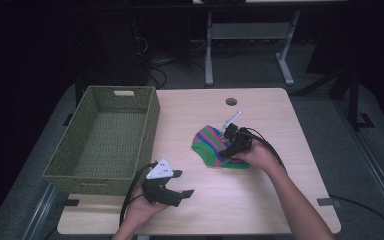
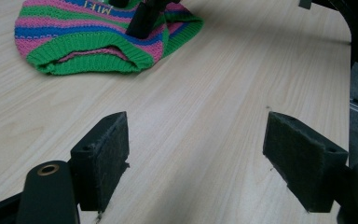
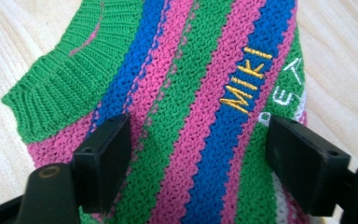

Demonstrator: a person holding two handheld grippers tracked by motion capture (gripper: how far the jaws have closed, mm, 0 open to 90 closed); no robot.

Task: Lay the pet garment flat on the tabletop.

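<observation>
1. High view: knitwear is my business at this moment. The striped knit garment (image 1: 215,146) lies flat near the middle of the table (image 1: 280,200), well right of the green woven basket (image 1: 105,140) at the table's left edge. My right gripper (image 1: 231,131) is over the garment, though from up here I cannot tell how far apart its jaws stand. My left gripper (image 1: 182,183) hangs near the table's front edge, just beside the basket's near corner and apart from the garment. I judge I am at the reach-and-grasp step; nothing is lifted yet.

2. Left gripper view: my left gripper (image 2: 196,154) stands wide, holding nothing, bare wood between its pads. The garment (image 2: 98,42) lies ahead, its green ribbed hem gaping towards me, with a black jaw of my other gripper resting on it. That open hem cannot be made out from above.

3. Right gripper view: my right gripper (image 3: 198,154) is wide too, its jaws straddling the pink, blue and green stripes of the garment (image 3: 182,93) without pinching them. Yellow stitched letters reading MIKI show here alone. Next, I think, I must press down and close on a fold of knit, then carry it towards the basket.
</observation>
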